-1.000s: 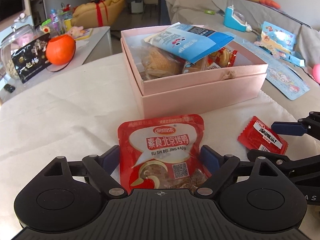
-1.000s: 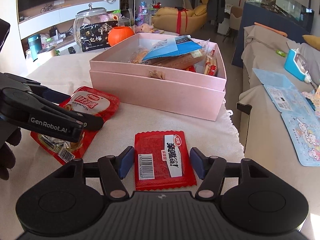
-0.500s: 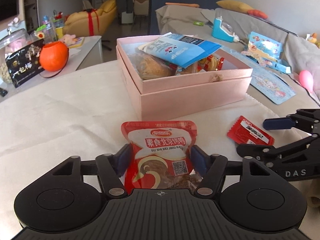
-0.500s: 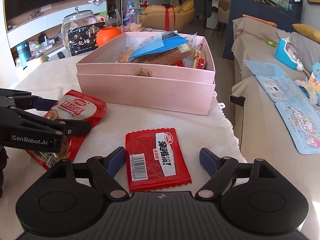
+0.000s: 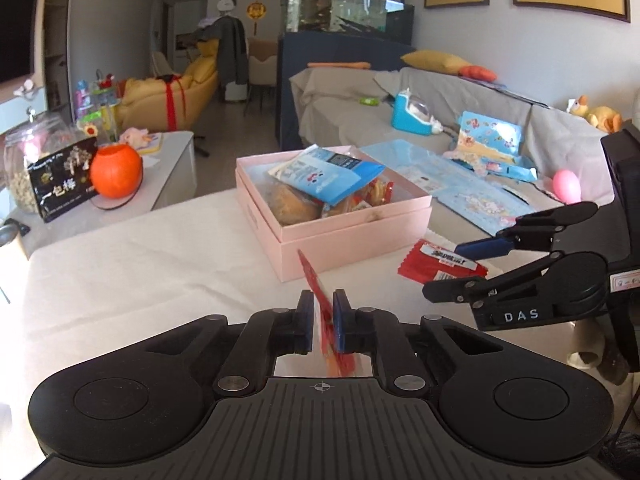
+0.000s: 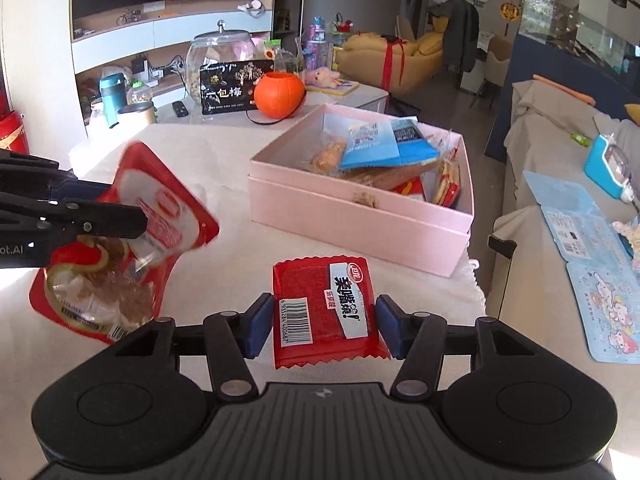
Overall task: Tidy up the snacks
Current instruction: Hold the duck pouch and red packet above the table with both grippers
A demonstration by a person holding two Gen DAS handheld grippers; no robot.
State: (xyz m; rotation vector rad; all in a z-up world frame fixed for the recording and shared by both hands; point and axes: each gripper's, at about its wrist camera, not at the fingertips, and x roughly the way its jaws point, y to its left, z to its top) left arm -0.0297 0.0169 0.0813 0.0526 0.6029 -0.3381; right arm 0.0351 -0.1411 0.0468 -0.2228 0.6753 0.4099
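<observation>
My left gripper is shut on a large red snack pouch, seen edge-on and lifted off the white tablecloth; the right wrist view shows that pouch hanging tilted from the left fingers. My right gripper is open, its blue pads on either side of a small red snack packet lying flat on the cloth; this packet also shows in the left wrist view. A pink box holding several snacks stands beyond both grippers, also in the right wrist view.
An orange round pot, a black card and a glass jar sit on a side table behind. A sofa with blue sheets lies to the right, past the table edge.
The left gripper has closed on the large red pouch and lifted it upright off the cloth. The right gripper has narrowed around the small red packet, which still lies flat.
</observation>
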